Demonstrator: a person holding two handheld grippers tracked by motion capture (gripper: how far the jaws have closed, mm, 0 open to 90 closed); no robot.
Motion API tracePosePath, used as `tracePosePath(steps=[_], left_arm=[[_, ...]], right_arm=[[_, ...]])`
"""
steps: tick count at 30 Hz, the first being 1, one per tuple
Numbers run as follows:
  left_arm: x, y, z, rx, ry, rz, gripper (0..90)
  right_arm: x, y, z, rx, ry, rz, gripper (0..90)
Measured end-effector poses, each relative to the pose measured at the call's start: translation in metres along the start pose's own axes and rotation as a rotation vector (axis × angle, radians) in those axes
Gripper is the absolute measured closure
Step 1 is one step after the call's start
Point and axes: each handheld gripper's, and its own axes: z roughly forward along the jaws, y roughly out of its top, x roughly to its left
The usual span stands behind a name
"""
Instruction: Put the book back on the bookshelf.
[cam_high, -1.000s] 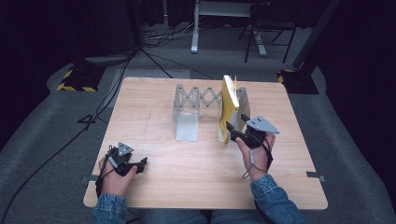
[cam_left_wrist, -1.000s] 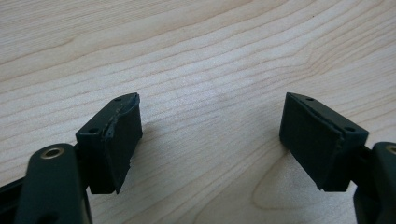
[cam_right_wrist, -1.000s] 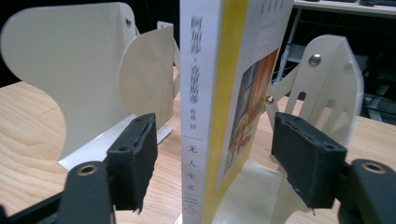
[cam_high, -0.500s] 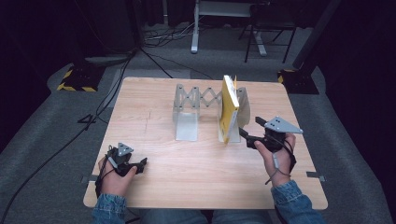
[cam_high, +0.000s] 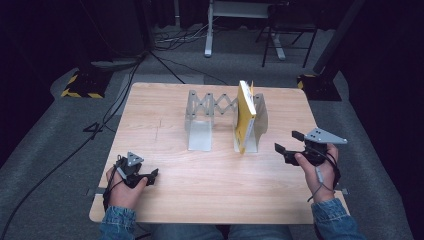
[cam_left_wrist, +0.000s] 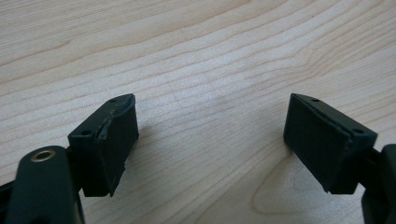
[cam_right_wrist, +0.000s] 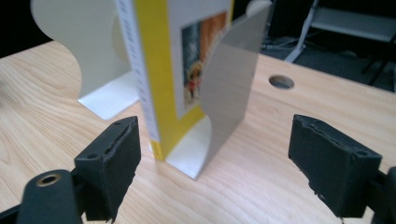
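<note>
A yellow book (cam_high: 244, 116) stands upright against the right end plate (cam_high: 260, 120) of a grey expanding bookend rack (cam_high: 212, 106). In the right gripper view the book (cam_right_wrist: 159, 70) leans on that grey plate (cam_right_wrist: 229, 88), with the left end plate (cam_right_wrist: 88, 51) behind. My right gripper (cam_high: 289, 142) is open with nothing between its jaws, a short way right of the book. My left gripper (cam_high: 150, 176) rests low at the table's near left, open over bare wood (cam_left_wrist: 205, 107).
The wooden table (cam_high: 165, 125) has a round cable hole (cam_right_wrist: 281, 82) near its far right. Beyond the far edge stand a desk frame (cam_high: 240, 25), floor cables (cam_high: 165, 55) and yellow-black striped blocks (cam_high: 82, 85).
My right gripper has drawn back rightward and toward the near edge, away from the book, which stays standing in the rack. The left gripper has not moved.
</note>
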Motion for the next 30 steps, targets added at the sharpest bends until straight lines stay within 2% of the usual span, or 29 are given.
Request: tracePosePath(steps=[5, 6, 8, 11, 14, 21, 25, 30], left_arm=[[0.000, 0.000, 0.000, 0.000, 0.001, -0.003, 18.1], [0.000, 0.000, 0.000, 0.000, 0.001, -0.003, 18.1], [0.000, 0.000, 0.000, -0.001, 0.002, -0.002, 18.1], [0.000, 0.000, 0.000, -0.001, 0.003, 0.000, 18.1], [0.000, 0.000, 0.000, -0.001, 0.003, -0.001, 18.1], [0.000, 0.000, 0.000, -0.001, 0.002, 0.000, 18.1], [0.000, 0.001, 0.000, -0.001, 0.003, 0.004, 18.1], [0.000, 0.001, 0.001, -0.001, 0.002, 0.009, 18.1]], right_arm=[[-0.019, -0.014, 0.002, 0.054, -0.011, 0.030, 16.4], [-0.019, -0.014, 0.002, 0.054, -0.011, 0.030, 16.4], [-0.029, -0.023, 0.005, 0.103, -0.011, 0.044, 16.4], [-0.033, -0.028, 0.007, 0.121, -0.007, 0.051, 16.6], [-0.043, -0.041, 0.012, 0.171, -0.016, 0.086, 16.6], [-0.066, -0.067, 0.022, 0.245, -0.030, 0.118, 18.3], [-0.072, -0.081, 0.025, 0.258, -0.034, 0.107, 18.5], [-0.070, -0.099, 0.025, 0.256, -0.038, 0.118, 18.0]])
